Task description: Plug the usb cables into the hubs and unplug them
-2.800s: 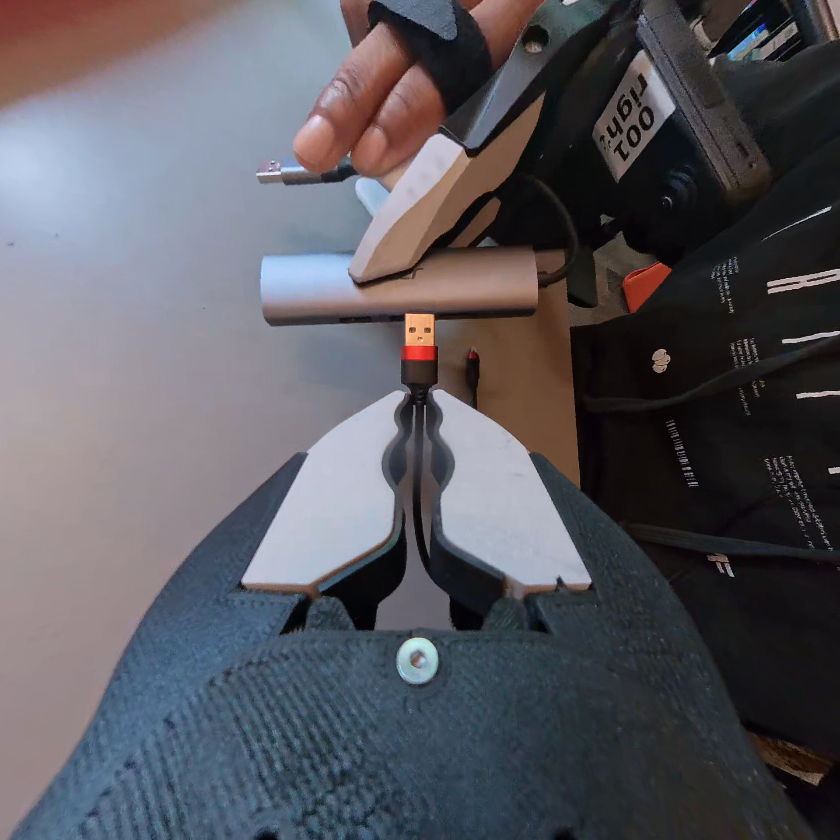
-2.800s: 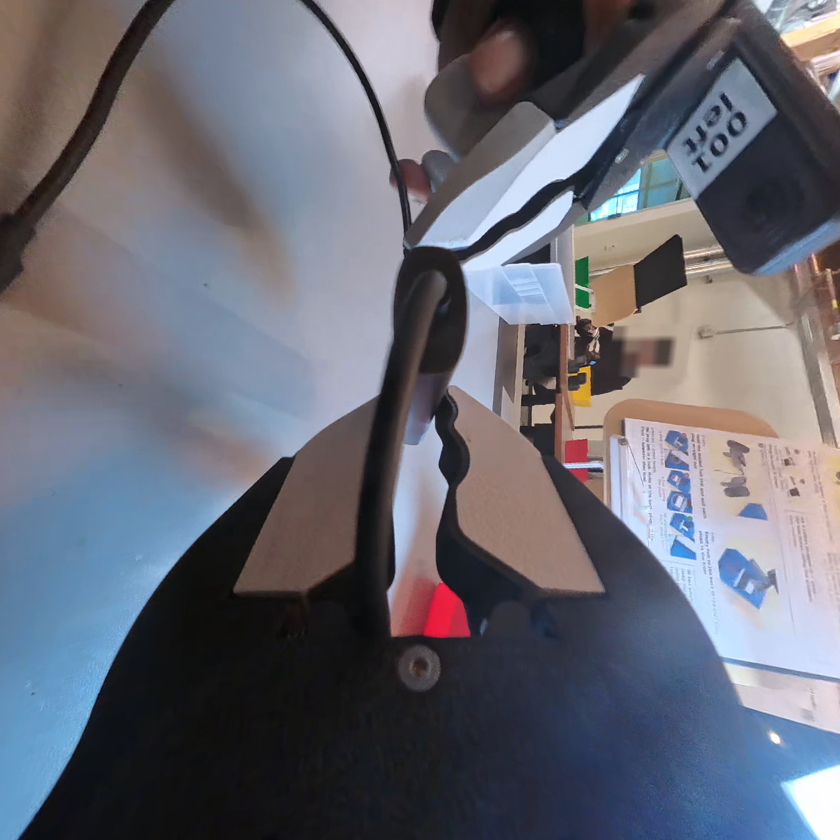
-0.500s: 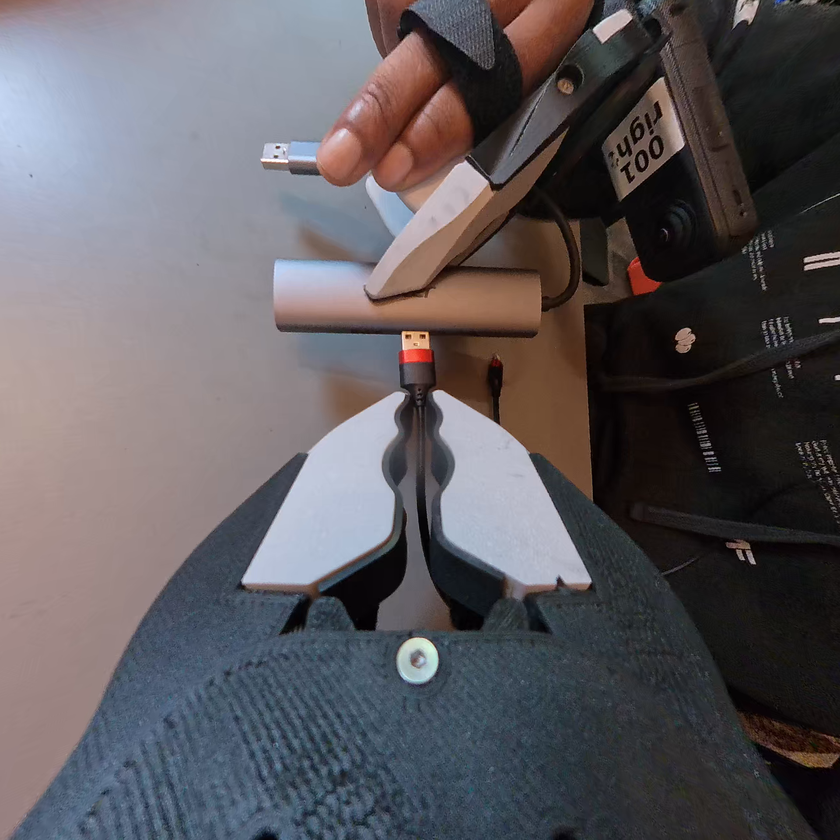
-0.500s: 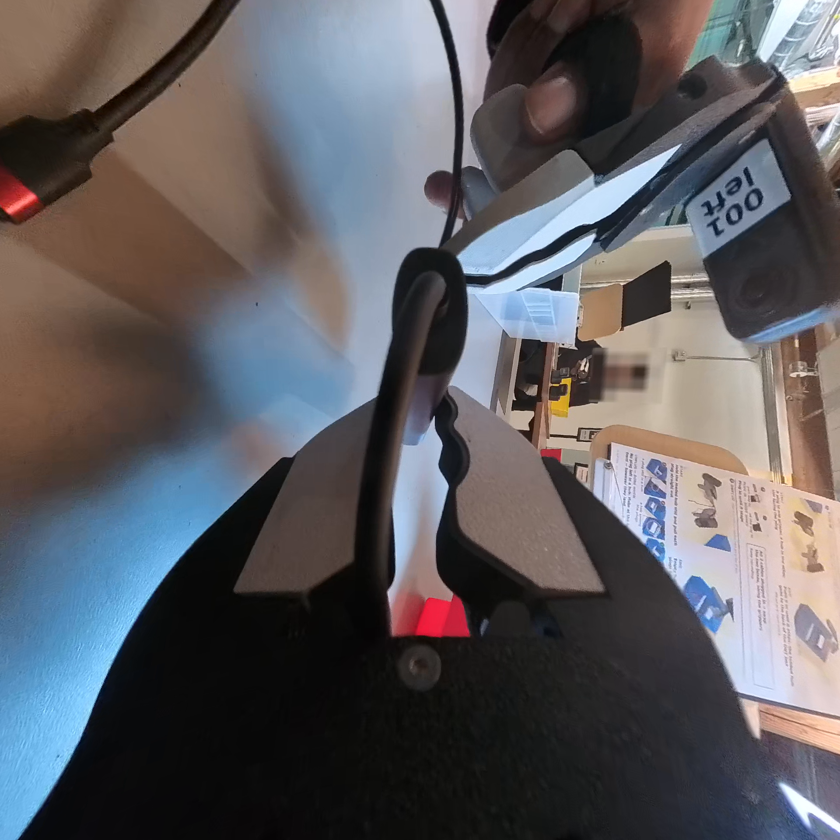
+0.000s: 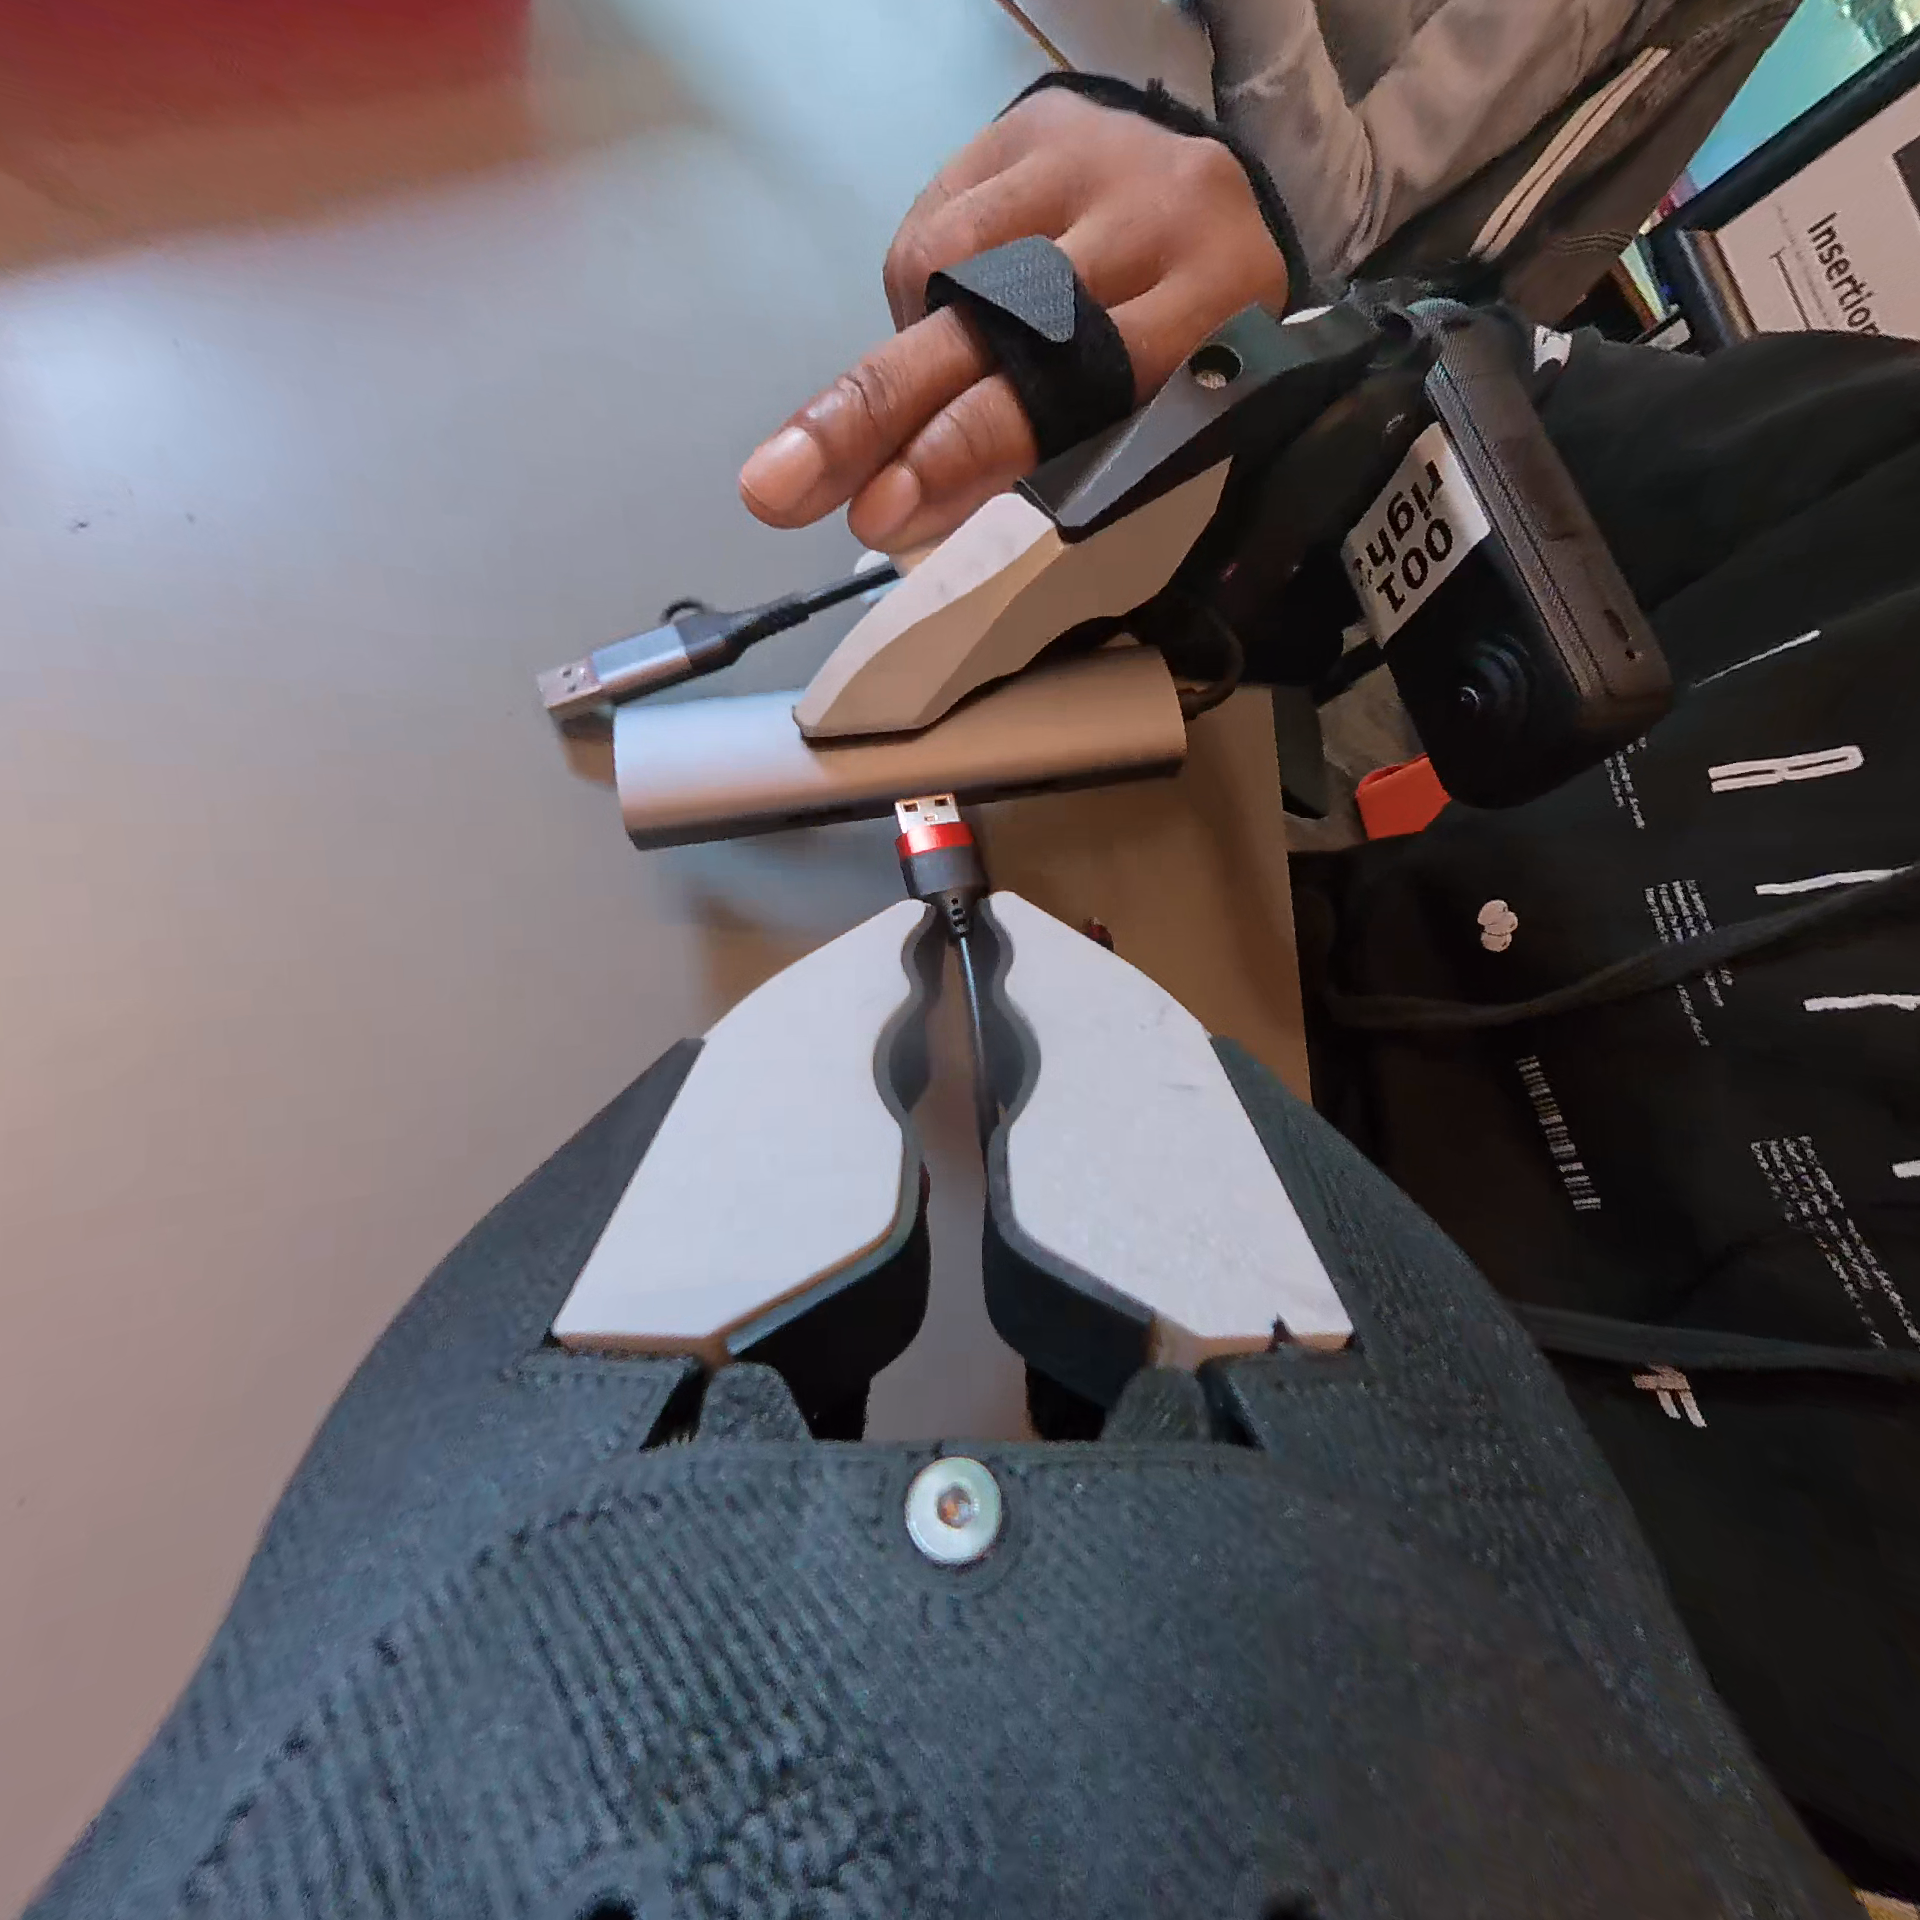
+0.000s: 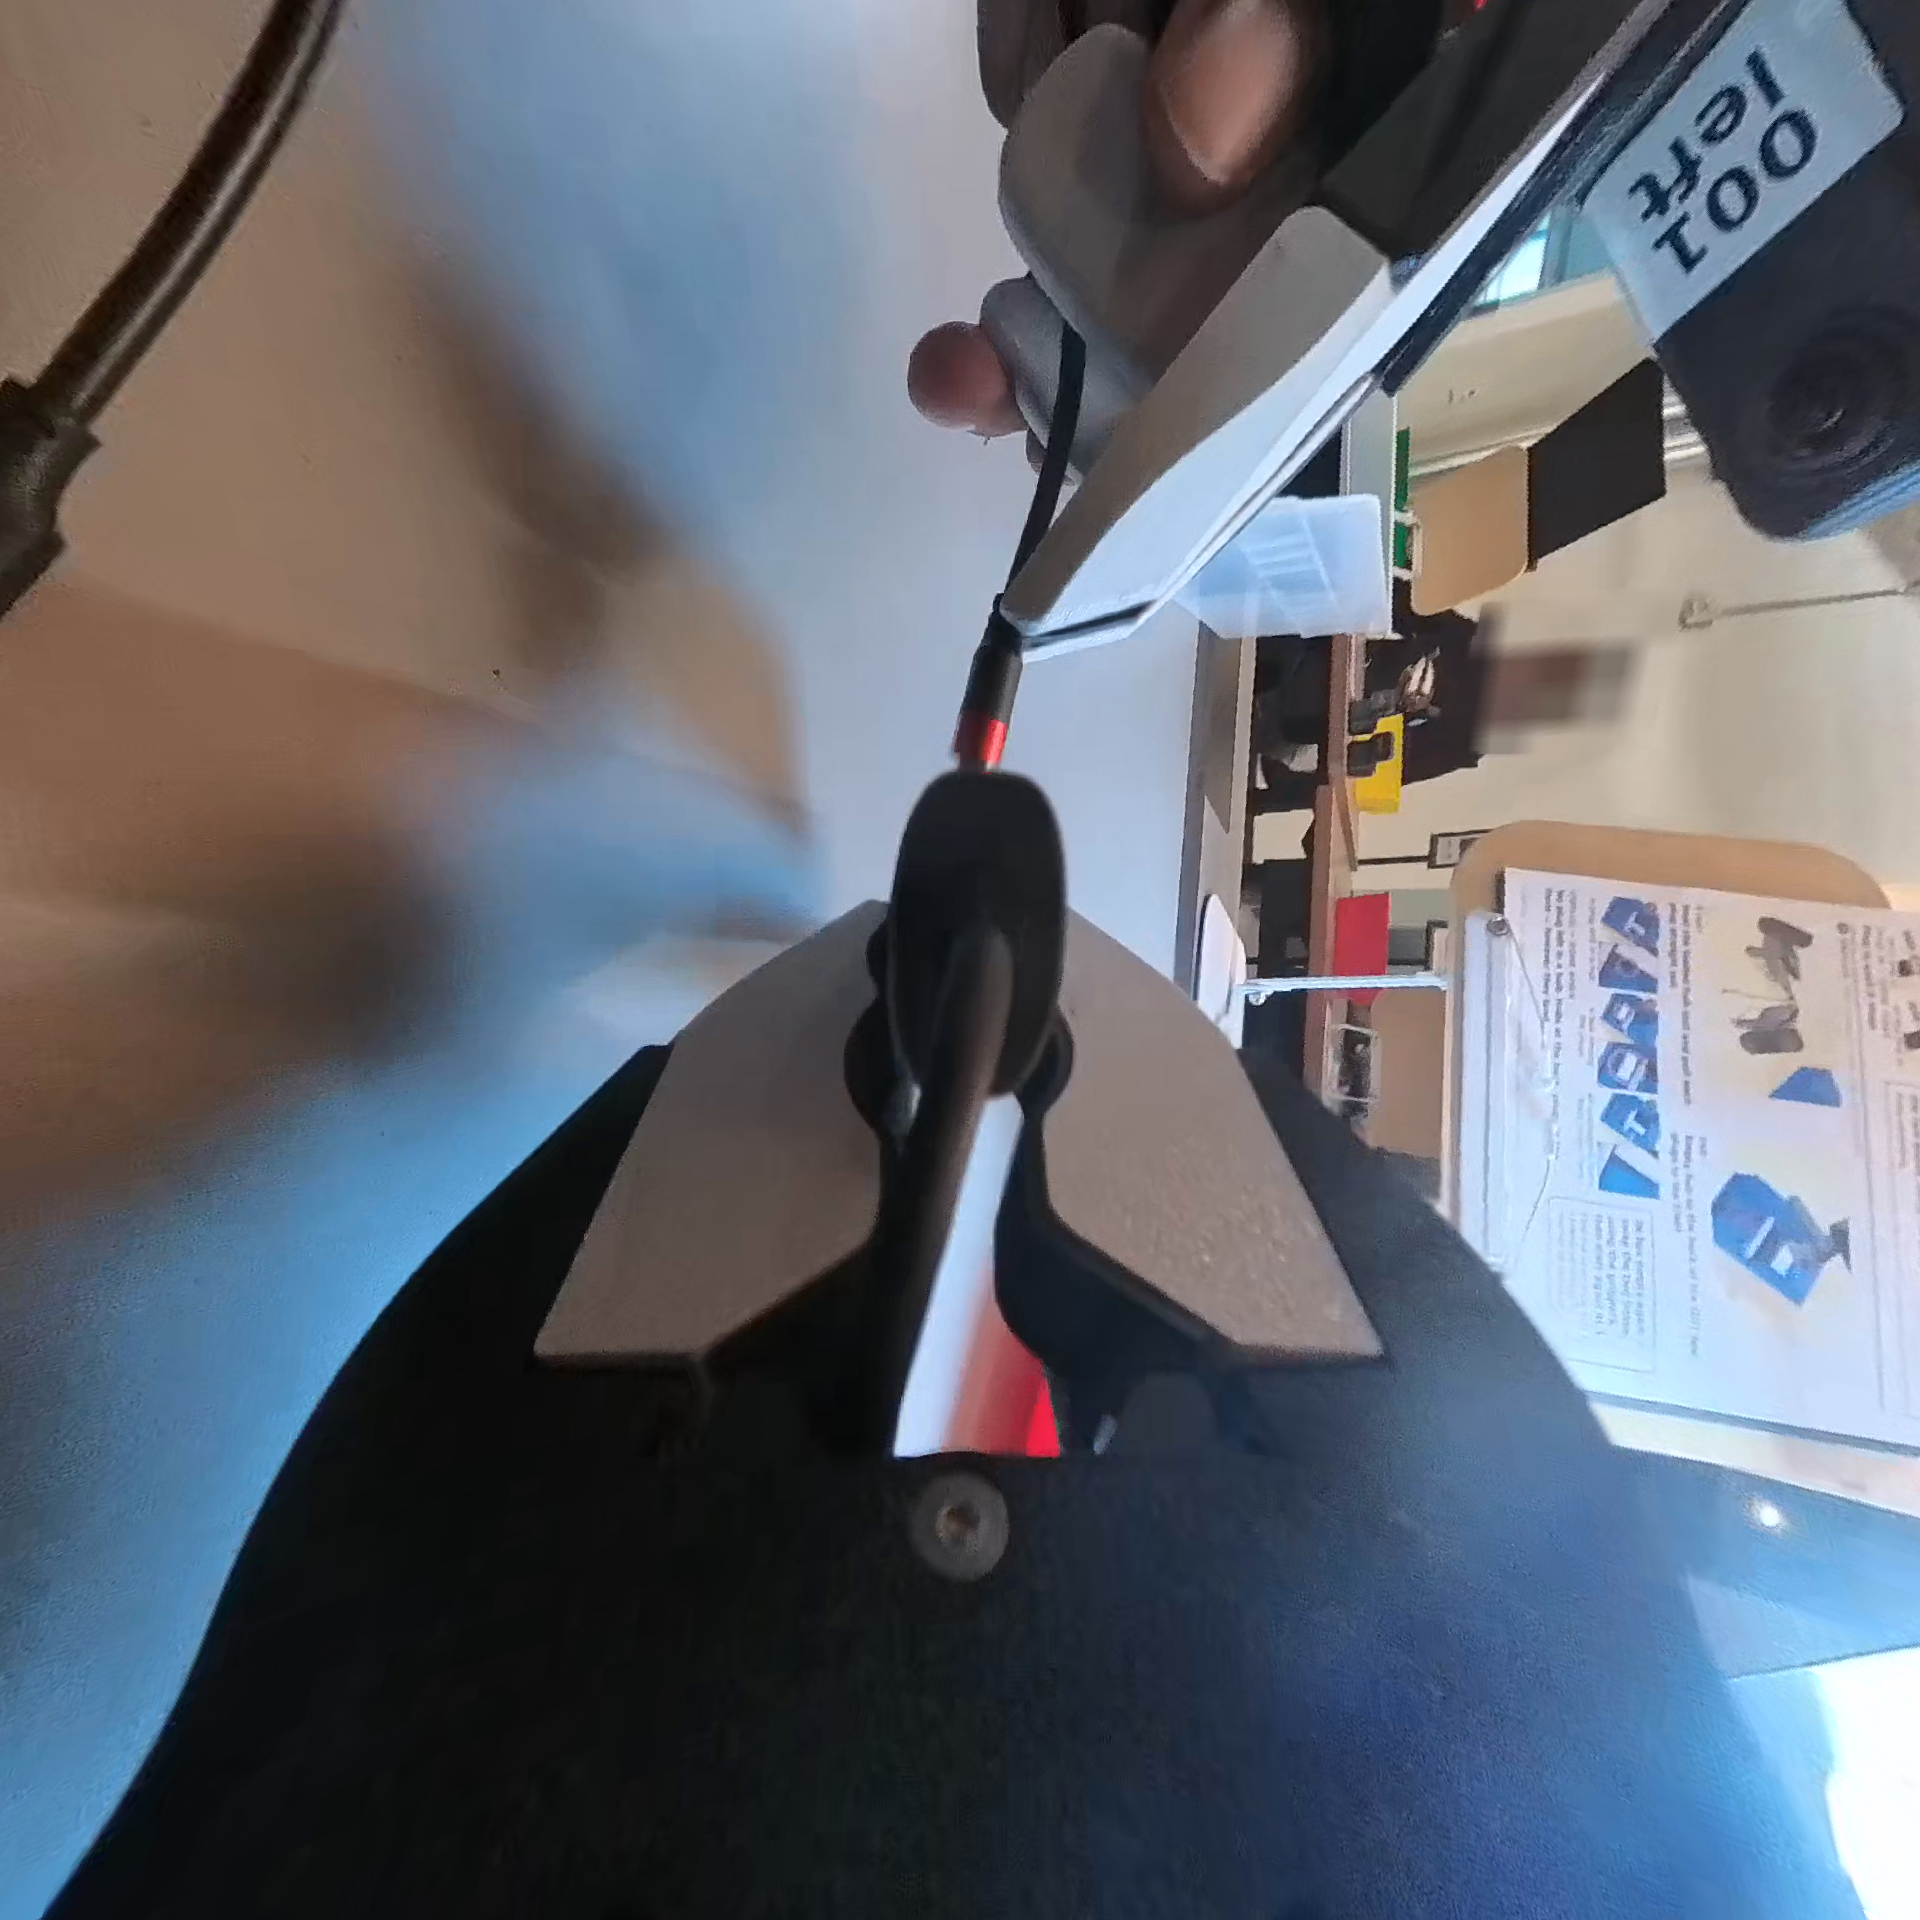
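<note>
I pinch the black USB cable in my left gripper, its fingertips closed on the strain relief just behind the red-collared plug, whose metal tip sits at the port edge of the grey aluminium hub. Whether the tip has entered the port I cannot tell. My right gripper clamps that hub from above and below, holding it in the air over the pale grey tabletop. In the right wrist view the hub's dark end cap fills the gap between my closed fingers, and the hub's own lead runs back over them.

The hub looks light and rigid, with a smooth metal shell that I judge could slip or twist in the pads if pushed off-axis, so a grip across its flat faces near the port in use seems best. The cable is soft and would buckle if held farther back; the stiff moulded collar behind the plug is the place to hold it. The plug's thin metal shell could bend if forced in at an angle. The hub's braided pigtail with its silver connector hangs free beyond the far end.
</note>
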`<action>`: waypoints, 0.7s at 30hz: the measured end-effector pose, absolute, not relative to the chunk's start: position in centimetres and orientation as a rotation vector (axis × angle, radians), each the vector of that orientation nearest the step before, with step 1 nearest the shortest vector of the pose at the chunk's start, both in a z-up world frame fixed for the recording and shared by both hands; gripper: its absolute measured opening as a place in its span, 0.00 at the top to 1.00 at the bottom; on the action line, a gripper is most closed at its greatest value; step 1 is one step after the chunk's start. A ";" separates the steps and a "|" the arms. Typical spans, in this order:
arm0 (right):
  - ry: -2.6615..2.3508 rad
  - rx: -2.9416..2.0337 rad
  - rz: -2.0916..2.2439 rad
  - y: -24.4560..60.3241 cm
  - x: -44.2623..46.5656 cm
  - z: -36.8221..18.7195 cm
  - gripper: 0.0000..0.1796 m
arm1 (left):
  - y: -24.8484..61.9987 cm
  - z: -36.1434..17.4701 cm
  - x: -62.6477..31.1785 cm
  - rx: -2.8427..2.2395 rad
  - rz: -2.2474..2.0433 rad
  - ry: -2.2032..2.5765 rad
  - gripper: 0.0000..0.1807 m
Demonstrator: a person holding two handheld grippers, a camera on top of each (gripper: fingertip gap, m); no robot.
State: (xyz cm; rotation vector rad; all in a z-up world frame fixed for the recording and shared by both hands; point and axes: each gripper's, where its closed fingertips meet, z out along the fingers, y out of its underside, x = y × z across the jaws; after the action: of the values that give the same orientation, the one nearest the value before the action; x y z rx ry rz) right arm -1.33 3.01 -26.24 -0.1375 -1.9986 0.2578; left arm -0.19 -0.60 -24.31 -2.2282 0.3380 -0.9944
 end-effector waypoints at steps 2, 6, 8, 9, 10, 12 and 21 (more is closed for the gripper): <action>-2.004 -0.184 0.284 3.1 -1.4 -26.3 0.91 | -0.4 -24.0 -0.2 -2.205 -0.998 0.316 0.97; -2.021 -0.301 0.424 2.9 -1.5 -26.4 0.91 | -0.4 -23.6 -0.2 -2.181 -0.998 0.321 0.97; -2.011 -0.337 0.447 3.2 -1.7 -26.3 0.91 | -0.2 -23.5 -0.3 -2.171 -0.991 0.300 0.97; -2.005 -0.334 0.422 3.3 -1.9 -26.3 0.91 | 0.0 -23.5 -0.4 -2.167 -0.980 0.290 0.97; -2.003 -0.331 0.410 3.3 -1.9 -26.4 0.91 | 0.1 -23.4 -0.6 -2.160 -0.972 0.279 0.97; -1.993 -0.349 0.433 3.1 -1.9 -26.2 0.91 | 0.3 -23.1 -0.6 -2.137 -0.961 0.265 0.97; -1.917 -0.331 0.573 1.8 -2.1 -24.0 0.91 | 0.8 -20.5 -2.3 -2.105 -0.678 0.338 0.92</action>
State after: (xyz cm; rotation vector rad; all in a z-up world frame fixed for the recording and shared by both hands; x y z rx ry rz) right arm -2.10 1.77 -23.98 -0.3313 -1.9172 0.5733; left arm -2.32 0.78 -20.48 -2.1049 0.3377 -0.6780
